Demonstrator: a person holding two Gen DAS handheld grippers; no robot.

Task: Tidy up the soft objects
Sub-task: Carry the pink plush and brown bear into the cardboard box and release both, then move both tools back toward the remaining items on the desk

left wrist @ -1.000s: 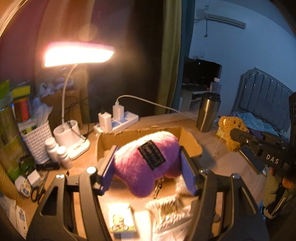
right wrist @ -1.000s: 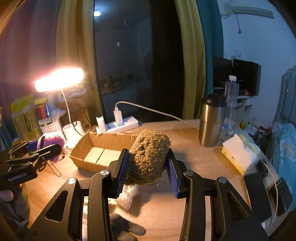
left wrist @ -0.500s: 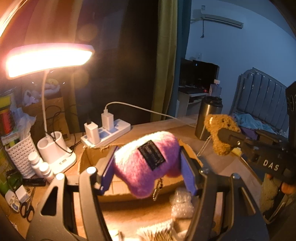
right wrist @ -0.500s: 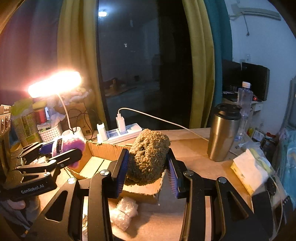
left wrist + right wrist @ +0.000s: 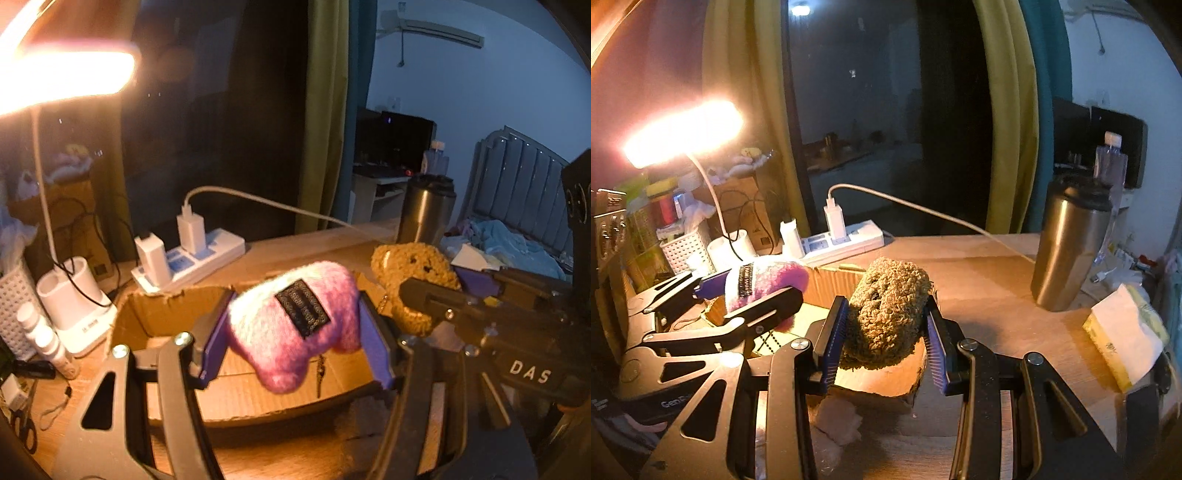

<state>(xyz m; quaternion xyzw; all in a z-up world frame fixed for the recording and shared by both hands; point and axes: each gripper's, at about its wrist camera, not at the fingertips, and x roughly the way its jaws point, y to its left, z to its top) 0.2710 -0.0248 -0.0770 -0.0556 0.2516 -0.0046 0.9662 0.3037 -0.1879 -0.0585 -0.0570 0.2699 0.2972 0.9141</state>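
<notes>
My left gripper (image 5: 295,339) is shut on a pink-purple plush toy (image 5: 291,325) with a black patch, held above the open cardboard box (image 5: 155,317). A small chain hangs from it. My right gripper (image 5: 884,328) is shut on a brown fuzzy plush toy (image 5: 886,310), held over the box's right end (image 5: 879,384). In the left wrist view the brown toy (image 5: 410,266) and right gripper sit just to the right of the pink one. In the right wrist view the pink toy (image 5: 764,280) and left gripper are at the left.
A lit desk lamp (image 5: 66,74) with white base (image 5: 74,306), a white power strip (image 5: 192,254), a mesh basket (image 5: 687,251) and small bottles (image 5: 40,336) stand at the left. A steel tumbler (image 5: 1067,243) and tissue pack (image 5: 1123,336) stand at the right. Bubble wrap (image 5: 834,417) lies before the box.
Both grippers have moved forward and together over the cardboard box, each still holding its toy. The box now lies directly beneath both toys.
</notes>
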